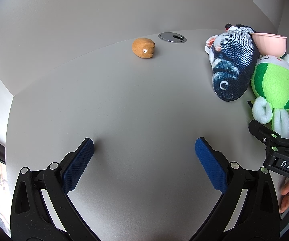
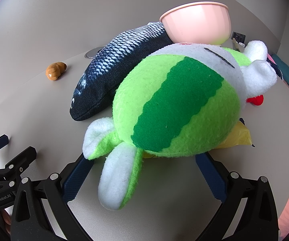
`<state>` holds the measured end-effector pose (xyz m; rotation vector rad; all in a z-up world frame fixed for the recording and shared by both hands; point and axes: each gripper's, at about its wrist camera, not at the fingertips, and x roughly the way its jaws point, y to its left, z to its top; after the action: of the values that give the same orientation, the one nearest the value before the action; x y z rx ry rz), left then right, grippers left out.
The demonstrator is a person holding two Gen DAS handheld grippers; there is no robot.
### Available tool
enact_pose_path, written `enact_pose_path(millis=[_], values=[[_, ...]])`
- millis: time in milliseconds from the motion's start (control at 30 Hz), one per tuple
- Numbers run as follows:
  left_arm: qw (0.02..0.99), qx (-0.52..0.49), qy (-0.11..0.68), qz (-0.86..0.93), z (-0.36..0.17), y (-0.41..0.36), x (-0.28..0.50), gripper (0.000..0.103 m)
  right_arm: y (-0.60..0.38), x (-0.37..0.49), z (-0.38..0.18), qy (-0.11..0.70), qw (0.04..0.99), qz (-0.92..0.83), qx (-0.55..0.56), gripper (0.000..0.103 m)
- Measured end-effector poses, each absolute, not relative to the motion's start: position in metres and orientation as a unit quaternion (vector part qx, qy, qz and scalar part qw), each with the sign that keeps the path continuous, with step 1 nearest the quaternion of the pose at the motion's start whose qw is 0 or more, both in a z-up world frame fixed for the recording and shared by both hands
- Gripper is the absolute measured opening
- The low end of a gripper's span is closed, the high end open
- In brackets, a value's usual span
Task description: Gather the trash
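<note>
Your right gripper has its fingers spread wide around the green plush toy, not clamped — probably because the yellow wrapper, likely the trash, lies pinned under that toy on the tabletop, so you'd need to shift the toy first. Your left gripper hovers with fingers apart and empty over bare tabletop, well apart from the brown lump near the grommet — the fish plush and pink bowl crowd the right side.
</note>
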<state>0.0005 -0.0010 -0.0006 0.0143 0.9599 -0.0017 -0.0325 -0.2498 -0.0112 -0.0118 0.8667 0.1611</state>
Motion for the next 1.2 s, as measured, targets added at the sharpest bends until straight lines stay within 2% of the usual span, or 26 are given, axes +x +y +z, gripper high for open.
enact_pose_path(millis=[333, 500, 900, 1100, 1200], values=[[0.884, 0.01, 0.466, -0.023, 0.002, -0.004, -0.002, 0.097, -0.253, -0.04, -0.011, 0.423, 0.902, 0.089, -0.005, 0.101], [0.894, 0.027, 0.445, -0.046, 0.025, -0.017, -0.011, 0.097, -0.274, -0.06, -0.009, 0.435, 0.891, 0.128, -0.009, 0.101], [0.905, 0.048, 0.418, -0.066, 0.077, -0.047, 0.02, 0.097, -0.331, -0.096, 0.074, 0.37, 0.915, 0.156, -0.028, 0.101], [0.906, 0.019, 0.42, -0.051, 0.091, -0.035, 0.044, 0.097, -0.342, -0.044, 0.117, 0.356, 0.923, 0.146, -0.001, 0.1], [0.907, 0.017, 0.419, -0.042, 0.093, -0.029, 0.055, 0.097, -0.349, -0.018, 0.126, 0.367, 0.919, 0.139, 0.035, 0.093]])
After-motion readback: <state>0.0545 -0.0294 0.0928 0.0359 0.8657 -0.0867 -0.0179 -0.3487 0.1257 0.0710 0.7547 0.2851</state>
